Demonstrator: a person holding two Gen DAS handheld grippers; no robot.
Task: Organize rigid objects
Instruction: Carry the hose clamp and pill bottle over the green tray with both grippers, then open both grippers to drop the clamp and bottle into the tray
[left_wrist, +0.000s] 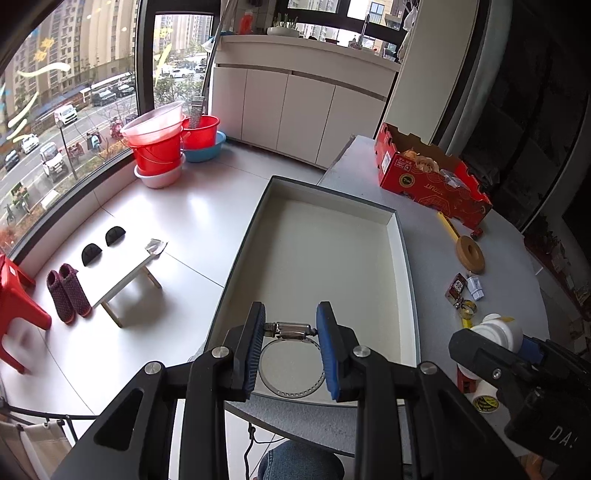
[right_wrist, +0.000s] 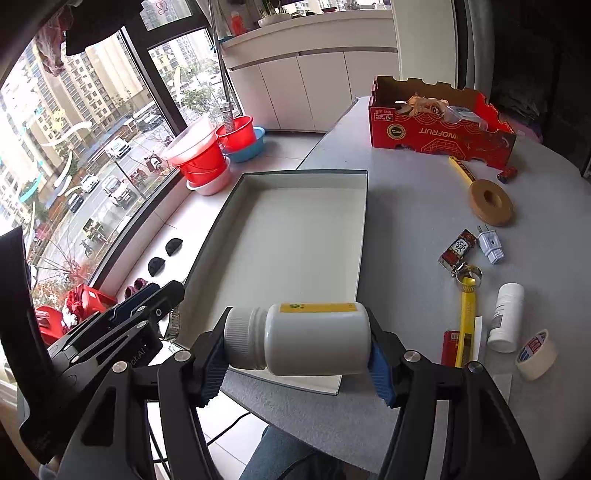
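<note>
Blue-padded fingers (left_wrist: 255, 343) of the left gripper (left_wrist: 290, 345) pinch a metal hose clamp (left_wrist: 290, 354) over the shallow white tray (left_wrist: 404, 258); the right gripper (right_wrist: 297, 354) clamps a sideways white plastic bottle (right_wrist: 314, 338).

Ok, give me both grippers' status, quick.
Left gripper: shut on the metal hose clamp, over the near end of the tray.
Right gripper: shut on the white bottle, held sideways.

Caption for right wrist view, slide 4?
Right hand-held gripper holds white bottle sideways above tray.
</note>
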